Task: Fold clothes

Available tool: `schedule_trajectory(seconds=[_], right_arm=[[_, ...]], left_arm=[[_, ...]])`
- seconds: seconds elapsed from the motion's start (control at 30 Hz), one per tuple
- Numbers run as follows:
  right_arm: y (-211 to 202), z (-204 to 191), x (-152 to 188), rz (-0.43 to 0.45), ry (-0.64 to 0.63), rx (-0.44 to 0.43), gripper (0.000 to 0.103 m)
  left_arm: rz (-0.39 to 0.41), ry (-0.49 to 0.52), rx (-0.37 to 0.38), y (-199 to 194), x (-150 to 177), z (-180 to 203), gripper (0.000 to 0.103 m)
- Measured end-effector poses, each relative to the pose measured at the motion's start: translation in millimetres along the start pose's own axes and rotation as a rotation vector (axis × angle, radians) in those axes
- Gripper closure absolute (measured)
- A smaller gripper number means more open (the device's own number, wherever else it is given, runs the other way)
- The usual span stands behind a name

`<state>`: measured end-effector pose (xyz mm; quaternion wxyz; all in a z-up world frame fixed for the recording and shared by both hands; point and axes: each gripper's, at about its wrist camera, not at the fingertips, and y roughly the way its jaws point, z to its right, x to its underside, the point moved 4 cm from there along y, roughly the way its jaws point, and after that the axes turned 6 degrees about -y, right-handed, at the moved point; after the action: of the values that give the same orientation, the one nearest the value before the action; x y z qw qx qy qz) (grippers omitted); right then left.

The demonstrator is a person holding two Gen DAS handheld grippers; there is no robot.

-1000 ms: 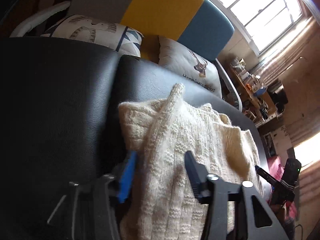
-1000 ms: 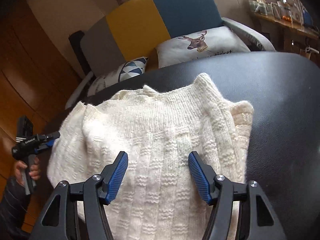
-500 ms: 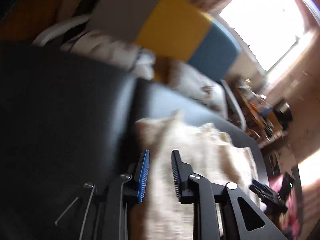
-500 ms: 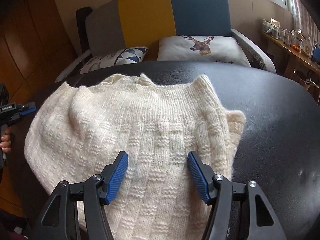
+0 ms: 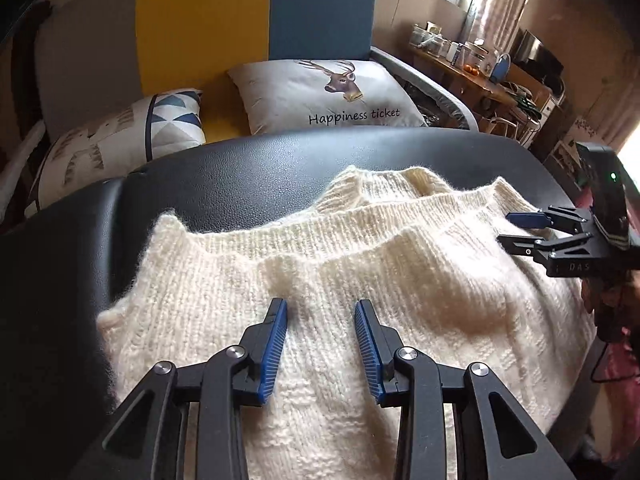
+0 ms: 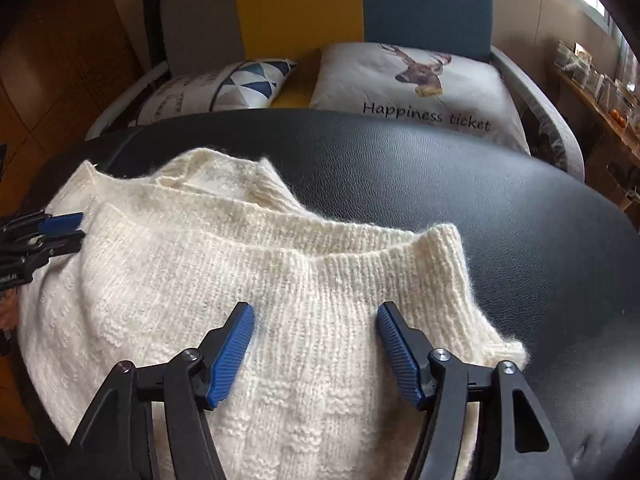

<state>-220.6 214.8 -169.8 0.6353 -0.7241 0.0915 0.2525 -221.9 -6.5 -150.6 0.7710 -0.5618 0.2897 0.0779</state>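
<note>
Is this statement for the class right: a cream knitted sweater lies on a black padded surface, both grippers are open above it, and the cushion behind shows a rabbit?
One detail is wrong. The cushion shows a deer's head with antlers, not a rabbit, as the right wrist view shows. The rest stands: the cream sweater lies on the black padded surface, with the left gripper and right gripper open above it.

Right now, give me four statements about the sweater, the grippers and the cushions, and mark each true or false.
1. The cream sweater lies on a black padded surface. True.
2. The right gripper is clamped on a sleeve. False: its jaws stand open over the knit.
3. The left gripper is open too. True.
4. The deer cushion rests on top of the sweater. False: it sits on the sofa behind the black surface.
</note>
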Motion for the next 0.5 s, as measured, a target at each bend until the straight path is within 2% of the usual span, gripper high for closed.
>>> schedule_trajectory(seconds=[0.07, 0.1, 0.13, 0.2, 0.27, 0.3, 0.4, 0.43, 0.5], right_arm=[[1.4, 0.1, 1.5, 0.005, 0.013, 0.003, 0.033], [0.5, -2.0, 2.9, 0.012, -0.002, 0.009, 0.039], [-0.6, -5.0, 4.5, 0.019, -0.025, 0.017, 0.044], [-5.8, -11.4, 7.6, 0.043, -0.060, 0.028, 0.072], [-13.0, -17.7, 8.8, 0.061, -0.083, 0.045, 0.092], [-19.1, -18.9, 7.2, 0.078, -0.085, 0.052, 0.096], [-41.7, -17.4, -2.1, 0.153, -0.077, 0.087, 0.096], [-43.9, -14.7, -5.6, 0.165, -0.069, 0.105, 0.096], [-44.0, -8.2, -12.2, 0.176, -0.053, 0.142, 0.096]], left_arm=[[0.016, 0.009, -0.007, -1.9, 5.9, 0.5, 0.076], [0.023, 0.006, -0.006, -5.5, 8.9, 0.8, 0.088], [0.035, -0.015, 0.002, -9.1, 10.0, -0.6, 0.095], [0.060, -0.058, 0.019, -16.2, 12.2, -3.6, 0.098], [0.119, -0.112, 0.067, -31.0, 10.0, -6.1, 0.098], [0.157, -0.139, 0.092, -40.3, 6.7, -7.5, 0.098], [0.270, -0.173, 0.119, -64.4, -11.9, -7.0, 0.098], [0.294, -0.156, 0.104, -66.2, -19.1, -4.2, 0.098], [0.292, -0.145, 0.086, -54.4, -31.6, -0.2, 0.098]])
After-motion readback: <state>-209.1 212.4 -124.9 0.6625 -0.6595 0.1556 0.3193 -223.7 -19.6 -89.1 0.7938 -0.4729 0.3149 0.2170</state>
